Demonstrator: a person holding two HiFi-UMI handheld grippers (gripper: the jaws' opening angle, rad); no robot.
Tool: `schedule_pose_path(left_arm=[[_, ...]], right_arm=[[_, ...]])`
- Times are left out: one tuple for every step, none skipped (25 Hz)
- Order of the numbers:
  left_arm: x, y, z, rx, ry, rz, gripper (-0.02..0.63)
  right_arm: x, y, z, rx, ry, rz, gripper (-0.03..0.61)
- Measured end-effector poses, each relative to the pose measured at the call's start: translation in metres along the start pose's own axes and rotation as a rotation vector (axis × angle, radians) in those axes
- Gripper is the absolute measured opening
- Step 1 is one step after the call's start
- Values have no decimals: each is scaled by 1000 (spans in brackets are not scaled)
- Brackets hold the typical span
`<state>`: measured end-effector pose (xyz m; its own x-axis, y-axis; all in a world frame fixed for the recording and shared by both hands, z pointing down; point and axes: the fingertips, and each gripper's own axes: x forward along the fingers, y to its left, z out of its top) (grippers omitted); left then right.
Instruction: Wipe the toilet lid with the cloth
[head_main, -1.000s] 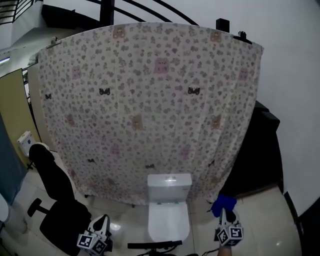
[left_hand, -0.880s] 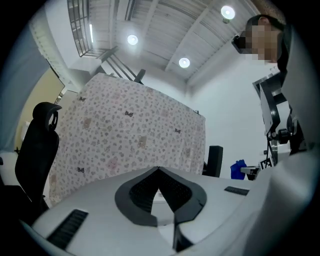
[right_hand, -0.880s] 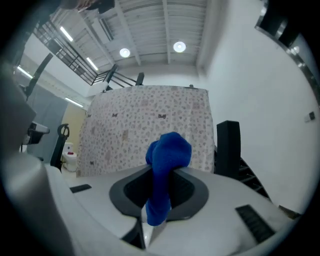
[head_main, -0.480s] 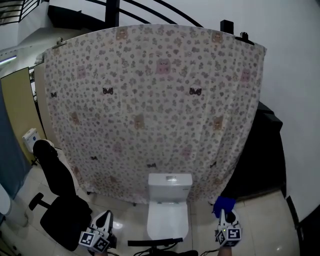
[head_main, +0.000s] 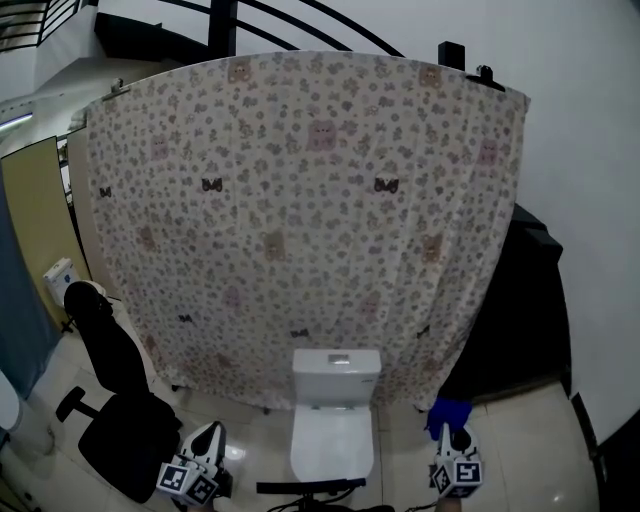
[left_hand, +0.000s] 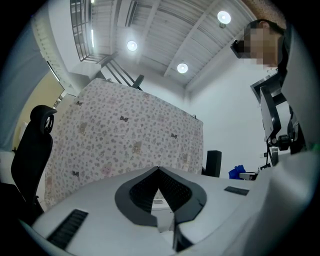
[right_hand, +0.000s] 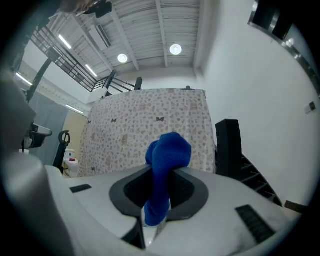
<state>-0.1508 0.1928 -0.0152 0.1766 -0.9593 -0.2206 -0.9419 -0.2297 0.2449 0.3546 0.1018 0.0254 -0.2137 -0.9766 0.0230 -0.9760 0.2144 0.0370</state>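
While the right claw (right_hand: 161, 169), at the lower right of the head view, is clamped on the blue cloth (right_hand: 169, 150), which pokes up past its tips, the left claw (left_hand: 159, 170) at the lower left has its jaws together on nothing. Between them at the bottom centre stands the white toilet (head_main: 336, 375), toilet lid (head_main: 332, 448) down, before a floral curtain (head_main: 300, 200)

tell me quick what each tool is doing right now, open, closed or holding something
left tool: closed, nothing in it
right tool: closed on the blue cloth
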Motion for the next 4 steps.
schedule_pose_path(left_arm=[[0,-1,0,3,-1,0,-6],[-1,-2,-1,4,1,-1,-6],[-1,-4,-2,2,4,-5,-6],[-2,-7,-3,-1,9,-9,-6]], right_arm=[[-2,-1,0,0,3,-2,61],[-4,-2,-1,0,5,-4,61],[-7,-3,-2,0,7,-7,61],[-9,-5,-2,1,9,-9,61]])
